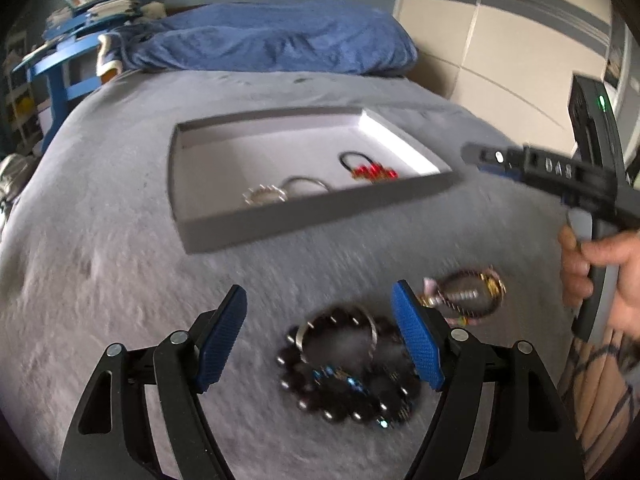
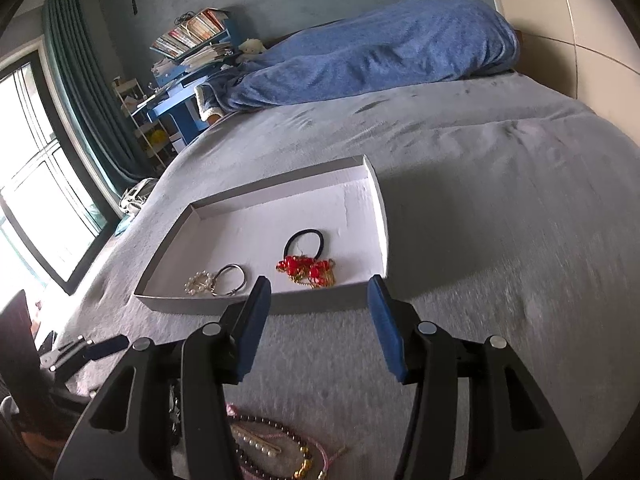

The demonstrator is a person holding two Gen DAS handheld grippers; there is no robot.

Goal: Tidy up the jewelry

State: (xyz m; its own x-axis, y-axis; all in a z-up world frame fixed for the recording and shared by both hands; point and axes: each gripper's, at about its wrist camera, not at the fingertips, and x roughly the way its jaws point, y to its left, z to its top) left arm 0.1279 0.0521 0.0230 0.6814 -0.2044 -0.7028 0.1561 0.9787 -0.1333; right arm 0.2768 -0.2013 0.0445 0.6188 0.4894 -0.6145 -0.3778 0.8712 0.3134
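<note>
A shallow white box lid [image 1: 248, 226] [image 2: 380, 216] lies on the grey bed. Inside it are a black hair tie with red beads [image 1: 370, 169] [image 2: 310, 262], a silver bangle [image 1: 306, 184] [image 2: 230, 280] and a pearl ring piece [image 1: 265, 195] [image 2: 198, 283]. My left gripper [image 1: 320, 332] is open above a dark beaded bracelet pile [image 1: 348, 376] on the bed. A second bracelet bundle with a pearl clip [image 1: 466, 294] [image 2: 272, 448] lies to its right. My right gripper [image 2: 318, 320] is open and empty, in front of the lid; it also shows in the left wrist view [image 1: 476, 156].
A blue blanket [image 1: 272, 40] [image 2: 380, 52] is heaped at the bed's far end. A blue desk with books [image 1: 68, 52] [image 2: 188, 72] stands beyond the bed. A window [image 2: 36, 208] is on the left. A cream wardrobe [image 1: 500, 52] is on the right.
</note>
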